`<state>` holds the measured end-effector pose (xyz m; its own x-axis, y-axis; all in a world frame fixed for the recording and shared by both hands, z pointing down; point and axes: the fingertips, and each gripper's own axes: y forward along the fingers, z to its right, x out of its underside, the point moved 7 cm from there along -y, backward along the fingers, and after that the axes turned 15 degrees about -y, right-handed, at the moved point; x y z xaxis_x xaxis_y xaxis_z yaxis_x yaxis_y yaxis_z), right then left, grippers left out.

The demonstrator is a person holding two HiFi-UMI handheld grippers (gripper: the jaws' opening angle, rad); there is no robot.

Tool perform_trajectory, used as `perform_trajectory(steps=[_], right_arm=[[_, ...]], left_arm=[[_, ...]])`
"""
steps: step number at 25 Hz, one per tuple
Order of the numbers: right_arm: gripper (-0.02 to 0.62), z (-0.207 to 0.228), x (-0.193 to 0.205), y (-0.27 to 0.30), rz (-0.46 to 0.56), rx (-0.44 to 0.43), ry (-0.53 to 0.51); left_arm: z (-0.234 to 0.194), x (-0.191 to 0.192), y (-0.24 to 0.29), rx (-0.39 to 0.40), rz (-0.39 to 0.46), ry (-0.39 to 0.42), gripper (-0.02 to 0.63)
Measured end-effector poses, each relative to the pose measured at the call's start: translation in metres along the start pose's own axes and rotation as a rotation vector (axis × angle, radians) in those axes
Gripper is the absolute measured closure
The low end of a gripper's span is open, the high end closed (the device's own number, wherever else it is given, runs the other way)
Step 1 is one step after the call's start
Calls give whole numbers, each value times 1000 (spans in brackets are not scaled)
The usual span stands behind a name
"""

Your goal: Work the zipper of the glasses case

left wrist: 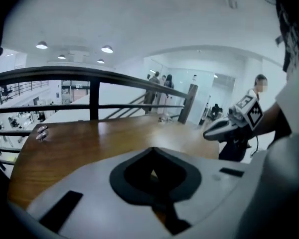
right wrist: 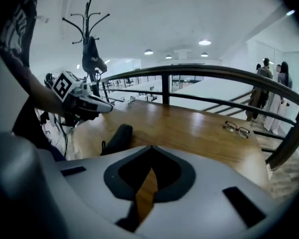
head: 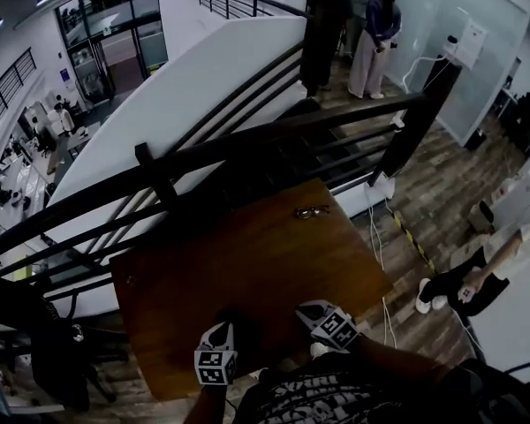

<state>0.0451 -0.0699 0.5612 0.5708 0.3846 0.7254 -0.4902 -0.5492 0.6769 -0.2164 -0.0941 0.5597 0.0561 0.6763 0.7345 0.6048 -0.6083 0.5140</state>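
Left tongs (left wrist: pixel 157 176) and right tongs (right wrist: pixel 148 176), empty and nearly closed, flank a soft, light-looking glasses case (right wrist: pixel 117 137); grip by the tab (right wrist: pixel 103 146).

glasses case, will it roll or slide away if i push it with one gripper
Probably slides: the glasses case lies loose on the smooth, glossy table. Its long, rounded shape may also let it roll sideways. Nothing steadies it, so pulling the zipper would likely drag it along.
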Motion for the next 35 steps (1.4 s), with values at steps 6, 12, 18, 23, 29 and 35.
perform_trajectory(steps=[6, 12, 18, 23, 29, 35], right_arm=[[597, 43, -46, -29, 213, 27, -14], [597, 64, -84, -54, 393, -21, -37], [597, 67, -113, -73, 536, -128, -94], [597, 65, -133, -85, 560, -189, -124], [597, 35, -136, -75, 531, -216, -137], [597, 14, -151, -57, 515, -190, -137]], left_arm=[[57, -62, -2, -41, 307, -117, 599], [97, -85, -15, -212, 561, -218, 598], [145, -91, -27, -323, 667, -185, 598], [179, -94, -48, -410, 684, -166, 598], [161, -72, -71, -441, 659, -196, 599], [135, -70, -89, -409, 644, -175, 598]])
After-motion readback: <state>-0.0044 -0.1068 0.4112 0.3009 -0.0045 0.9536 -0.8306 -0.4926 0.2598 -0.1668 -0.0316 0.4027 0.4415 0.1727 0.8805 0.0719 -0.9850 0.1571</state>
